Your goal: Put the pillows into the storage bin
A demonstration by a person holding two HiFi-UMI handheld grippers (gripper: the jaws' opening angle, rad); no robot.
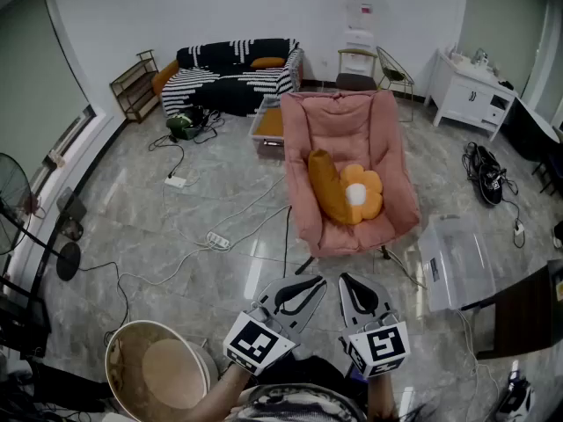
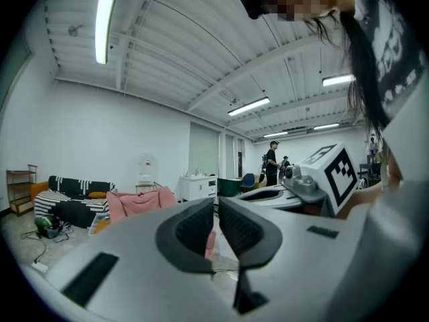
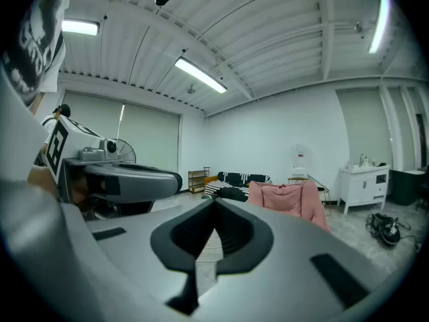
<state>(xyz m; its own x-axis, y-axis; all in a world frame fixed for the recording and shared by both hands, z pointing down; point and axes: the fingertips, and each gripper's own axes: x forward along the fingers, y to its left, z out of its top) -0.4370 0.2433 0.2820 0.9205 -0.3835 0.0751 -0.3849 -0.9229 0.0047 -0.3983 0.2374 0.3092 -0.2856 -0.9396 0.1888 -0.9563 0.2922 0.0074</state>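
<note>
Two pillows yet to fetch: approach step, nothing in hand.

Closed tight on nothing at the right gripper (image 3: pixel 215 203); parted by only a thin slit, also on nothing, at the left gripper (image 2: pixel 216 203). Held side by side, low and close to the body, pointing roughly level toward the pink chair (image 1: pixel 352 117) ahead. Out there, on the seat near its front edge: a long orange pillow (image 1: pixel 324 185) leaning against a flower-shaped pillow (image 1: pixel 362 192), touching. Past the chair's right front corner, on the floor: a clear storage bin (image 1: pixel 453 262), probably the target. Looks like the very start. Calls next for walking up to the chair, opening the jaws wide, and pinching the soft orange pillow at its upper end, then carrying it right to the bin.
</note>
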